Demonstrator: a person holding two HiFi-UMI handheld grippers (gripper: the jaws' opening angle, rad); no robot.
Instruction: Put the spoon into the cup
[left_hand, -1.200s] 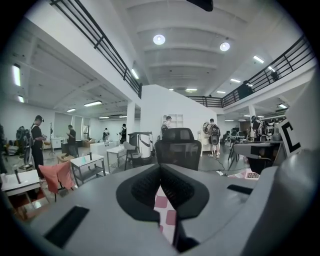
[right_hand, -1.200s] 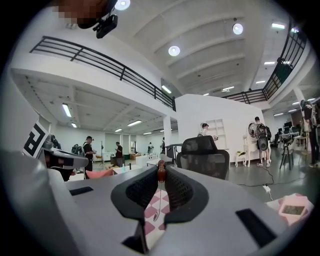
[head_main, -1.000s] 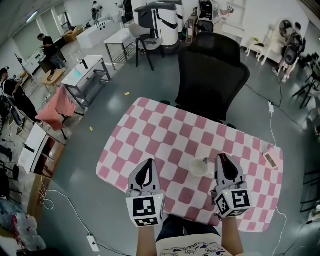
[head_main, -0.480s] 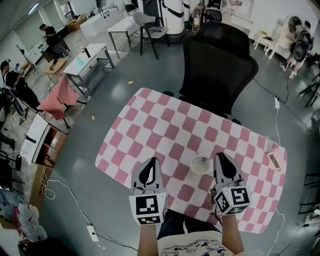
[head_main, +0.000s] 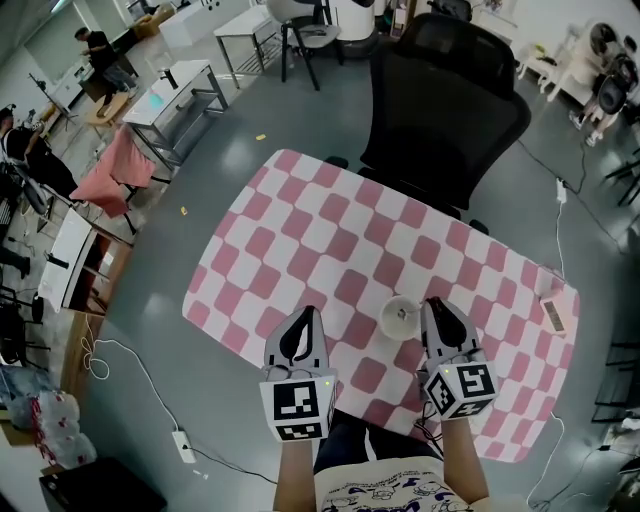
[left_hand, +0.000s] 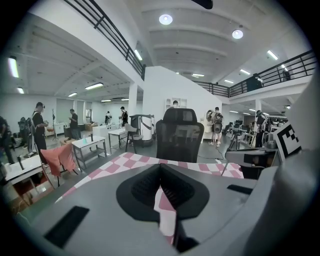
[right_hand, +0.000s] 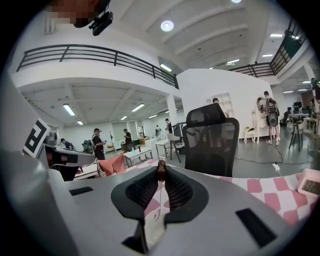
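The left hand-held gripper (head_main: 309, 316) is clenched on nothing, its tips meeting over the table's (head_main: 300, 235) near edge. Well to its right, just left of the right hand-held gripper's (head_main: 435, 304) tips, the cup (head_main: 399, 318) stands with a greyish shape inside, perhaps the spoon. The right jaws are nearly together, pinching a small brown bit (right_hand: 161, 169) I cannot identify.

Pink checks, grey tools

Tablecloth (head_main: 300, 250) pink-and-white checked; cup (head_main: 400, 318) white; office chair (head_main: 440, 110) black; left gripper (head_main: 305, 318) and right gripper (head_main: 437, 305) grey, with black-and-white square markers (head_main: 297, 408).
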